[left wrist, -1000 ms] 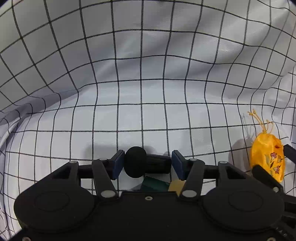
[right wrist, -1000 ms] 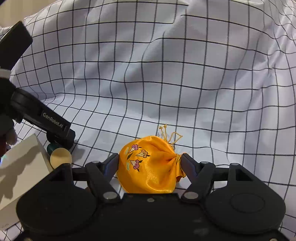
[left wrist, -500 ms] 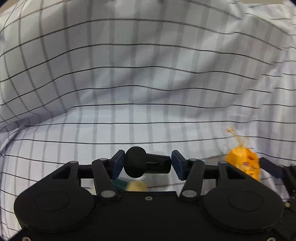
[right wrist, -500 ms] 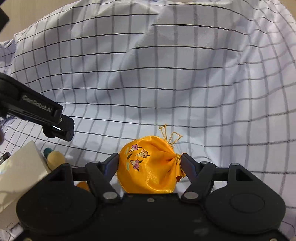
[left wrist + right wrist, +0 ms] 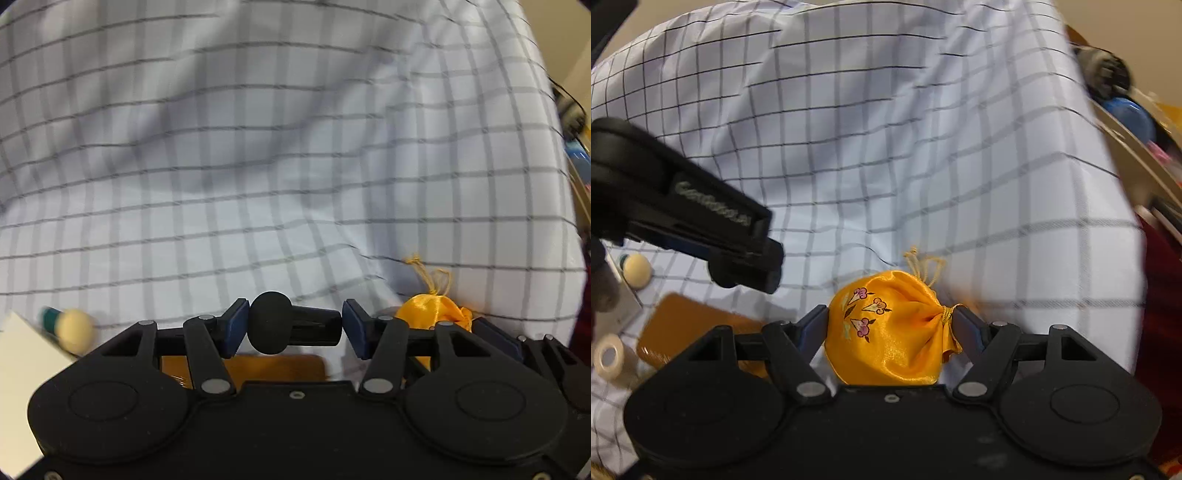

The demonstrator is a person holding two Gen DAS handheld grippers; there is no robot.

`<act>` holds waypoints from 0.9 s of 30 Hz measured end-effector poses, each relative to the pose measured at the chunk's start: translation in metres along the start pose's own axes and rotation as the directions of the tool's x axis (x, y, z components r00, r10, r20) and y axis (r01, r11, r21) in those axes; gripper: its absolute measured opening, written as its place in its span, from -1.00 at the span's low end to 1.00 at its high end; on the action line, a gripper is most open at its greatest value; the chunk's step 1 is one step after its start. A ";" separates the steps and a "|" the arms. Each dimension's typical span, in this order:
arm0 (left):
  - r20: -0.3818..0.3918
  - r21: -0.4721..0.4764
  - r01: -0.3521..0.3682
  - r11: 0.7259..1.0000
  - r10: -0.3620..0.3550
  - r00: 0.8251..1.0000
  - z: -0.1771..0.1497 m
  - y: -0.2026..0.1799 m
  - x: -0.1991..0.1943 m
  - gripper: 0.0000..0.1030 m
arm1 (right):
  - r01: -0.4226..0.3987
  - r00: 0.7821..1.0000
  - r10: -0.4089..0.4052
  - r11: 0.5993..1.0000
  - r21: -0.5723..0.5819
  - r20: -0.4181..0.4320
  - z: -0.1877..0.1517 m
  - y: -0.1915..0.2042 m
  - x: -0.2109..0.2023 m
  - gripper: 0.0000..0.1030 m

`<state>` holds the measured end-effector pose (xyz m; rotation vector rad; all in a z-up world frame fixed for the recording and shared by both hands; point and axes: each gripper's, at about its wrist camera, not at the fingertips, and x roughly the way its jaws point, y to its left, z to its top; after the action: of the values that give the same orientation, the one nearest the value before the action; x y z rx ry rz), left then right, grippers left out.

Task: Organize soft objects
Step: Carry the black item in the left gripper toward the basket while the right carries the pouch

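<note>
Left hand-held gripper [image 5: 293, 328]: clamped on a black foam-tipped microphone [image 5: 291, 328], above the checked cloth [image 5: 258, 166]. Right hand-held gripper [image 5: 890, 325]: closed on the orange drawstring pouch [image 5: 886, 332], lifted off that cloth-covered surface, beside an orange-brown case [image 5: 687, 325].

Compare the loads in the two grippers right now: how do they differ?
The left gripper pinches a black foam-tipped cylinder; the right gripper pinches an orange drawstring pouch. The cylinder is plain and slim; the pouch is bulging, shiny and flower-printed. Both lie crosswise between the pads.
</note>
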<state>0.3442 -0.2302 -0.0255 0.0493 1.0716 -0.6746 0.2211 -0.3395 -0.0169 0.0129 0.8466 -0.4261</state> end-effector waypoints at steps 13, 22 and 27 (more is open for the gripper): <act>0.001 0.068 0.057 0.996 -0.057 0.998 -0.075 -0.042 -0.066 0.03 | -0.037 0.999 0.036 0.999 0.016 0.015 -0.076 -0.016 -0.081 0.39; 0.138 0.064 -0.059 0.996 0.050 0.989 -0.143 -0.031 -0.160 0.03 | -0.119 0.989 0.115 0.992 0.039 0.097 -0.116 -0.003 -0.156 0.39; 0.192 0.032 -0.130 0.991 0.122 0.974 -0.184 -0.023 -0.195 0.03 | -0.147 0.978 0.136 0.987 0.061 0.158 -0.136 0.003 -0.197 0.39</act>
<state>0.1280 -0.0891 0.0497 0.0892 0.8623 -0.5764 0.0087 -0.2409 0.0354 0.1056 0.6736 -0.3187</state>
